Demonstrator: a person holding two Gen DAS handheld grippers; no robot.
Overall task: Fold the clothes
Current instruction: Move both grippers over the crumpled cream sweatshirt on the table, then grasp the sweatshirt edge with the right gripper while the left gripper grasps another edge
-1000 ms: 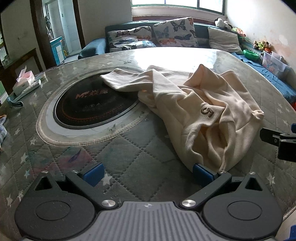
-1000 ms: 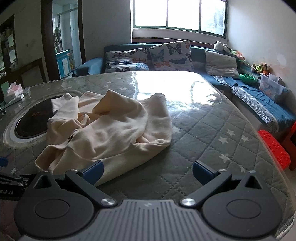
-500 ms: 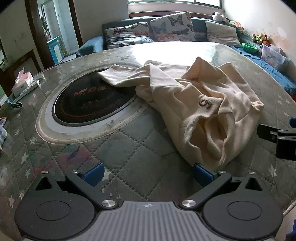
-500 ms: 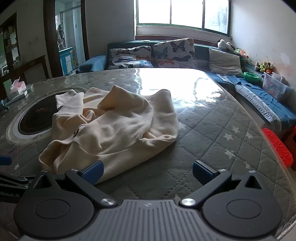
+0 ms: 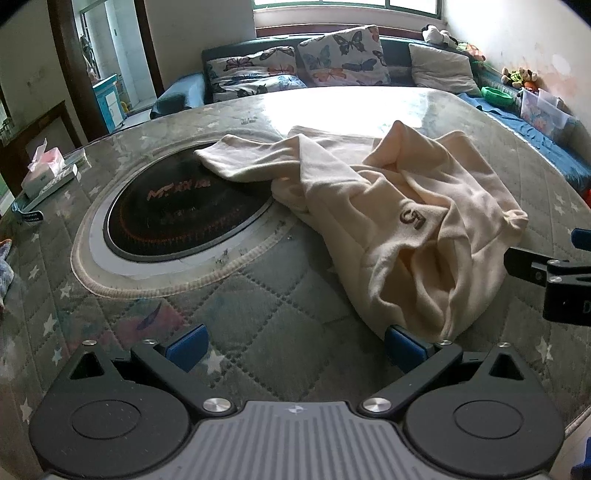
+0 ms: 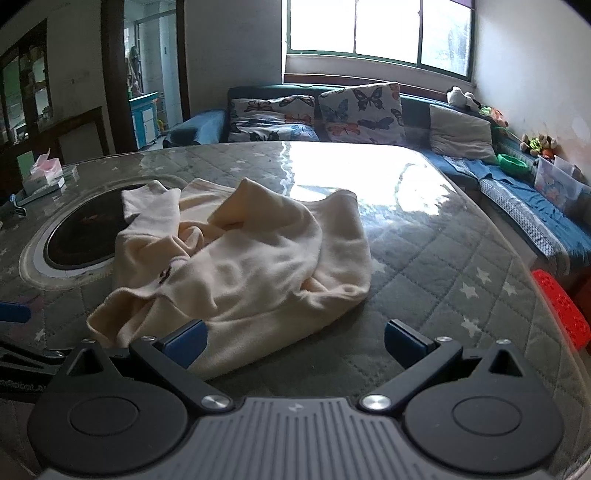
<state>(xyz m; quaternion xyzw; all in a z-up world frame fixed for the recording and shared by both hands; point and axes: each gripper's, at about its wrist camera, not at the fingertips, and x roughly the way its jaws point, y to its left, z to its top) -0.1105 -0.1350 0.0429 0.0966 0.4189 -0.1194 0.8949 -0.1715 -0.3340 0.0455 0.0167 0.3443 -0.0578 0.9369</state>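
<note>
Both my left hand-held gripper (image 5: 295, 345) and right hand-held gripper (image 6: 295, 343) gape empty; I should pinch the crumpled sweatshirt's (image 5: 417, 229) near hem at the table's (image 5: 258, 317) near edge and spread it flat.

Left claw (image 5: 293, 341) is hanging low with jaws spread wide, gripping nothing. Right claw (image 6: 293, 341) is doing likewise, jaws wide apart and empty, sitting just beside the left one.

Window (image 6: 376, 31) daylight glares off the table (image 6: 351, 173); fisheye edges bend, corners perhaps vignetted.
</note>
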